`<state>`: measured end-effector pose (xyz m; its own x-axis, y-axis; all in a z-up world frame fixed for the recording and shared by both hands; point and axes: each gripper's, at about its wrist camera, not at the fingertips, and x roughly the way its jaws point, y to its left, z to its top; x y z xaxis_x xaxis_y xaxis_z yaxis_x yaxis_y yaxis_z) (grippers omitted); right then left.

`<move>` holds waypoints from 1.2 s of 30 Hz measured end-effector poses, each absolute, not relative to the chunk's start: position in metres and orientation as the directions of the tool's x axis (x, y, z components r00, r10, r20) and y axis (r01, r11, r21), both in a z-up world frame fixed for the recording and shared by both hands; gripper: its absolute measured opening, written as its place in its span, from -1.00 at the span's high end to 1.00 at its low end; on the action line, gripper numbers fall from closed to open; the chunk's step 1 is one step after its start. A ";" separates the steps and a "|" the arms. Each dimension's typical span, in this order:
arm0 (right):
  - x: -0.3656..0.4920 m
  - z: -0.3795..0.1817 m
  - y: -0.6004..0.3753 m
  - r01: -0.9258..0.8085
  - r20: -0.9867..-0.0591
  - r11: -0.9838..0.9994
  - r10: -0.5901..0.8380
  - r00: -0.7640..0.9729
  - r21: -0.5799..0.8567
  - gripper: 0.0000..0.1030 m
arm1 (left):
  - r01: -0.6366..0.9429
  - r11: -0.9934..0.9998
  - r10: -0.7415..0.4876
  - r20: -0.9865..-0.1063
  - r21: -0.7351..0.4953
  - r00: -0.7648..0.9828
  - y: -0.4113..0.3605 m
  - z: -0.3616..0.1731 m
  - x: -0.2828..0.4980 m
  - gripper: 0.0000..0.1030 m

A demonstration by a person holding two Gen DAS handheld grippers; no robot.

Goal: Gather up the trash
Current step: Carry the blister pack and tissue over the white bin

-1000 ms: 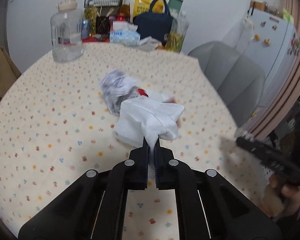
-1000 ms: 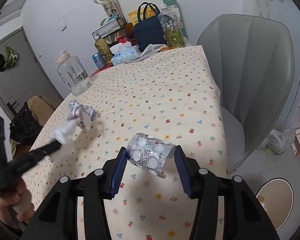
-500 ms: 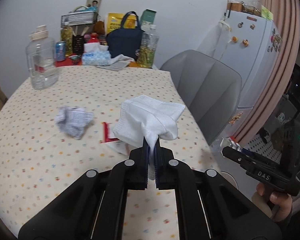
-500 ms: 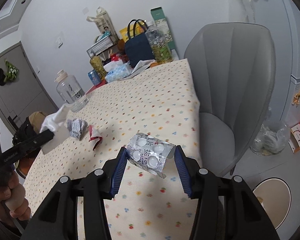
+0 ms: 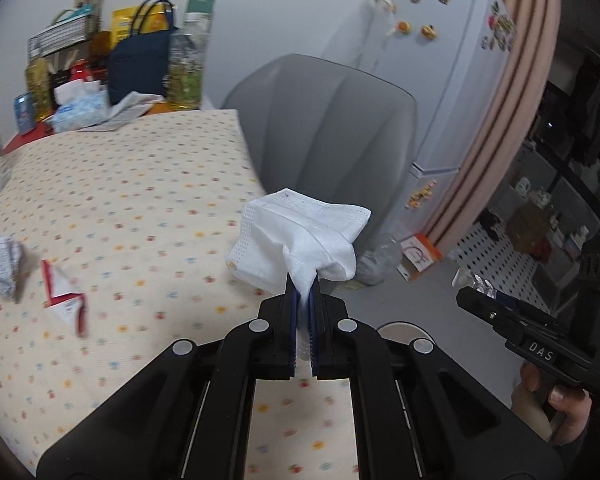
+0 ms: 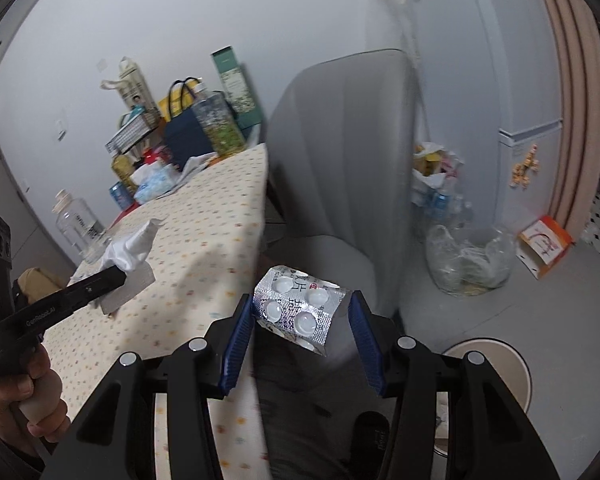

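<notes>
Okay, your left gripper (image 5: 303,304) pinched the face mask (image 5: 300,240) tight; your right gripper (image 6: 300,320) clamped the blister pack (image 6: 298,310) (jaws part-open). Both hung above the round bin (image 6: 516,364), which you needed to centre over before releasing.

A lived-in home dining corner: a table (image 5: 140,184) in dotted cloth crowded with bottles, tissues, bags, a grey chair (image 5: 332,128), and probably a magnet-covered fridge (image 5: 452,60).
</notes>
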<state>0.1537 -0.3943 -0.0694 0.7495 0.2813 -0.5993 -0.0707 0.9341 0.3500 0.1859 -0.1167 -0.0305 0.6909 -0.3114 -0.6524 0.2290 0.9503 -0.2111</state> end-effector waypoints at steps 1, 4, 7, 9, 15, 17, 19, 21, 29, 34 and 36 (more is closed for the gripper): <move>0.153 -0.073 -0.402 -0.053 -0.606 0.936 0.269 0.749 0.349 0.06 | 0.243 0.947 -0.321 -0.657 -0.210 0.683 -0.125 -0.032 0.189 0.89; 0.152 -0.087 -0.427 -0.002 -0.626 0.939 0.232 0.744 0.345 0.06 | 0.287 0.936 -0.347 -0.671 -0.204 0.655 -0.154 -0.040 0.195 0.89; 0.149 -0.101 -0.449 0.045 -0.645 0.936 0.206 0.736 0.350 0.06 | 0.322 0.926 -0.365 -0.689 -0.198 0.626 -0.179 -0.048 0.199 0.89; 0.148 -0.110 -0.463 0.072 -0.655 0.932 0.194 0.730 0.357 0.06 | 0.344 0.919 -0.375 -0.700 -0.193 0.608 -0.194 -0.053 0.200 0.89; 0.144 -0.132 -0.490 0.119 -0.669 0.915 0.188 0.720 0.385 0.06 | 0.399 0.901 -0.388 -0.731 -0.172 0.562 -0.235 -0.065 0.207 0.89; 0.144 -0.139 -0.496 0.128 -0.672 0.911 0.188 0.716 0.392 0.06 | 0.407 0.898 -0.389 -0.737 -0.169 0.553 -0.245 -0.067 0.208 0.89; 0.145 -0.144 -0.502 0.140 -0.675 0.905 0.189 0.713 0.402 0.06 | 0.416 0.895 -0.389 -0.744 -0.164 0.543 -0.255 -0.071 0.210 0.89; 0.145 -0.150 -0.507 0.147 -0.674 0.900 0.192 0.714 0.411 0.05 | 0.420 0.893 -0.387 -0.752 -0.161 0.533 -0.262 -0.075 0.211 0.89; 0.141 -0.163 -0.519 0.181 -0.634 0.882 0.157 0.758 0.435 -0.47 | 0.432 0.889 -0.374 -0.780 -0.148 0.502 -0.277 -0.087 0.220 0.89; 0.135 -0.162 -0.530 0.214 -0.640 0.878 0.128 0.758 0.428 -0.61 | 0.452 0.880 -0.377 -0.792 -0.145 0.480 -0.293 -0.095 0.220 0.89; 0.129 -0.156 -0.540 0.231 -0.630 0.874 0.105 0.770 0.428 -0.76 | 0.466 0.873 -0.381 -0.798 -0.144 0.466 -0.303 -0.099 0.219 0.89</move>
<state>0.1294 -0.5397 -0.1558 0.7697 0.1050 -0.6297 0.2309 0.8738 0.4279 0.2194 -0.3025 -0.0995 0.4663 -0.3809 -0.7985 0.4663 0.8728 -0.1441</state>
